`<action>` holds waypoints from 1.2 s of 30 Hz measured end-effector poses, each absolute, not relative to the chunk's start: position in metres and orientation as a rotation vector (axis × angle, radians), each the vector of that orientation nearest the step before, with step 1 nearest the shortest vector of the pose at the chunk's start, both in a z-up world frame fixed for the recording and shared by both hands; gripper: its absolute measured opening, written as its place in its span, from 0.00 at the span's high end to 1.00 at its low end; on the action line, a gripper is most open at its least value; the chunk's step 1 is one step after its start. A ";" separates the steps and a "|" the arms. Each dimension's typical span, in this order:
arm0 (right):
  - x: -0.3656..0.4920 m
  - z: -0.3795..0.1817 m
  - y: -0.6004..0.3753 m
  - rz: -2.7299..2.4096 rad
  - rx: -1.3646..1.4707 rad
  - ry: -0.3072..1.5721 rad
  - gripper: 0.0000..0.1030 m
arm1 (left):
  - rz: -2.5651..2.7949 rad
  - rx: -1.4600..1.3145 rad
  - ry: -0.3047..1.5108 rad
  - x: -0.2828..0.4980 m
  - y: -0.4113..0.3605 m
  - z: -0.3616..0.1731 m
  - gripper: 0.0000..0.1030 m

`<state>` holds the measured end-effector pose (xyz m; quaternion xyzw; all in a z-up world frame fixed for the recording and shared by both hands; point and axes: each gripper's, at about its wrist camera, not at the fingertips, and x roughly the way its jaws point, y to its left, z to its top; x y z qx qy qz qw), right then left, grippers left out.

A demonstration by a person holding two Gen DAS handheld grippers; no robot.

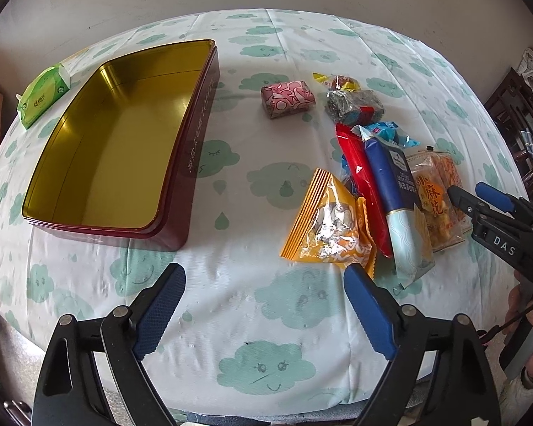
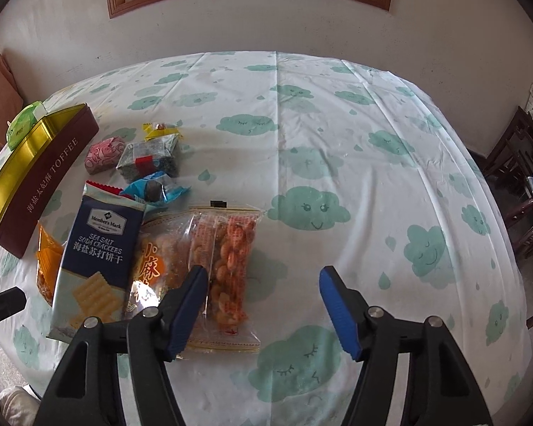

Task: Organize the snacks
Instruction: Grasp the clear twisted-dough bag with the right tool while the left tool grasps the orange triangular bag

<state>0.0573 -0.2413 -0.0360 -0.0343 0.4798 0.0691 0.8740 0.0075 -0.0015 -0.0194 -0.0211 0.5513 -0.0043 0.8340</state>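
The right gripper (image 2: 263, 305), jaws apart and holding nothing, hovers over the clear peanut packet (image 2: 227, 266), whose long axis runs away from it, under its left finger.

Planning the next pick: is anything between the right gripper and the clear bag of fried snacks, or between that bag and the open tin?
Nothing blocks the right gripper; its open jaws hang right over the fried snack bag. Toward the toffee tin, the soda crackers pack, the red packet and the orange pouch lie between.
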 end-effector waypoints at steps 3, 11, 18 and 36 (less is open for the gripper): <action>0.059 -0.040 -0.231 0.170 -0.075 1.014 0.35 | -0.016 -0.040 1.176 0.009 -0.003 -0.021 0.15; 0.066 -0.049 -0.228 0.187 -0.074 1.027 0.43 | -0.050 -0.045 1.187 0.012 -0.008 -0.026 0.16; 0.074 -0.052 -0.225 0.167 -0.106 0.993 0.62 | -0.082 -0.066 1.180 0.014 -0.011 -0.027 0.17; 0.077 -0.052 -0.256 0.109 -0.044 0.985 0.61 | -0.164 -0.054 1.210 0.040 -0.030 -0.048 0.24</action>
